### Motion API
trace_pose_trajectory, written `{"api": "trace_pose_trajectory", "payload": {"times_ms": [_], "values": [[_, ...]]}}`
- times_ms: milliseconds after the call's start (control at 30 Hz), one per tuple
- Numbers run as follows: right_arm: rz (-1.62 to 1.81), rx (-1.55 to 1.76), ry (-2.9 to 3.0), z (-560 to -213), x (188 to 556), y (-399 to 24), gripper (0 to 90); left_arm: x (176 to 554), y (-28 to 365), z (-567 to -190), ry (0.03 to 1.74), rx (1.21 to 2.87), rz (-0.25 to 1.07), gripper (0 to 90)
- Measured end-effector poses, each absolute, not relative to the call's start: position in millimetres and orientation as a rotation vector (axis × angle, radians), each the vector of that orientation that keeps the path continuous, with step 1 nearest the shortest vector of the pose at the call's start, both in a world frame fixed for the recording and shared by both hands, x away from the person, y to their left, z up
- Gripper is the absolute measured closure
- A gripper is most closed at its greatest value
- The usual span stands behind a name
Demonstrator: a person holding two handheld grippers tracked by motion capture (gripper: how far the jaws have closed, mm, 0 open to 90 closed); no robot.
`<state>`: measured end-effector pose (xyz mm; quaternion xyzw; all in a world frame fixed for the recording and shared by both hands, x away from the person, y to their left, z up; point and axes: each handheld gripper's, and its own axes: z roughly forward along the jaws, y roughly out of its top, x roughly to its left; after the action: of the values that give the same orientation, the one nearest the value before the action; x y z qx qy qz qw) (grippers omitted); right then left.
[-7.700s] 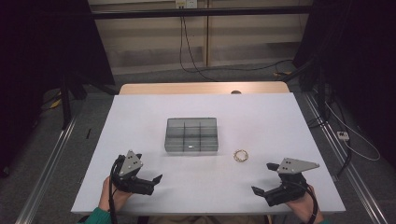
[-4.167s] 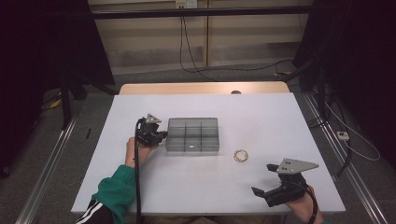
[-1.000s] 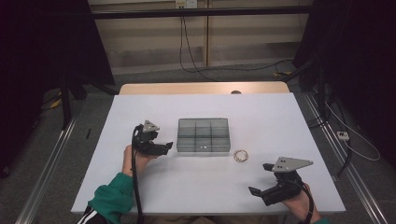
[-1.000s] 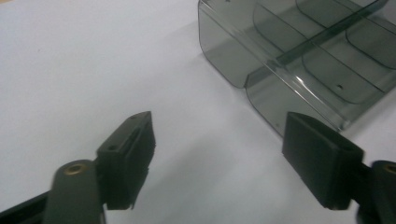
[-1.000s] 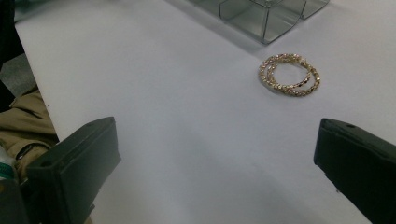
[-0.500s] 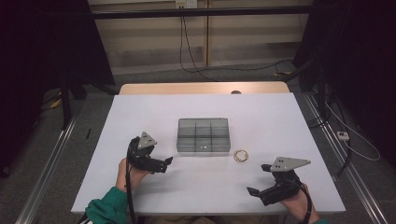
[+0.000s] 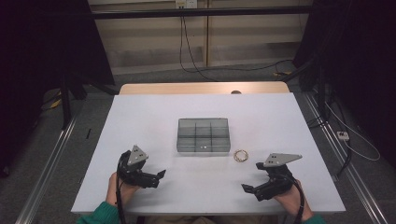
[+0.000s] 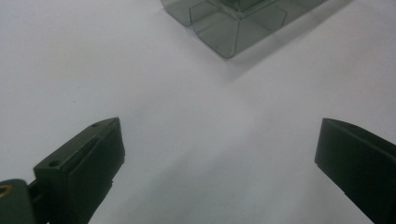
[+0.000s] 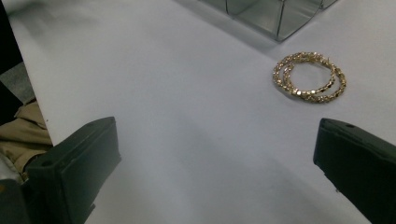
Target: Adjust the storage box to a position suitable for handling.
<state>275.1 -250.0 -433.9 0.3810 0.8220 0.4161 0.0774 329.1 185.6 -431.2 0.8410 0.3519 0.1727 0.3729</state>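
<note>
Left gripper (image 7: 156, 177) has its jaws spread wide after just opening up, nothing between them, sitting over bare white table (image 7: 140, 121). Right gripper (image 7: 248, 190) is spread wide and empty too, near the front edge. The grey divided box (image 7: 203, 135) sits mid-table, and a gold beaded bracelet (image 7: 241, 155) lies just beside its right front corner.

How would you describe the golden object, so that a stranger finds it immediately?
Find the white table, then the grey divided box at its middle. Just beside the box's near right corner lies the gold beaded bracelet, a small coiled ring, the sole shiny golden thing there.
</note>
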Motion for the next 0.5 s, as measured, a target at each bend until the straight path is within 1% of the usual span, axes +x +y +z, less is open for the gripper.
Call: {"api": "trace_pose_trajectory", "payload": {"times_ms": [200,500], "values": [[1.259,1.157,2.461,-434,280,-245,0.3,323,187,-433,0.906,2.154,0.422,1.0],[1.282,1.155,2.473,-434,290,-232,0.9,326,187,-434,0.895,2.159,0.432,0.9]]}}
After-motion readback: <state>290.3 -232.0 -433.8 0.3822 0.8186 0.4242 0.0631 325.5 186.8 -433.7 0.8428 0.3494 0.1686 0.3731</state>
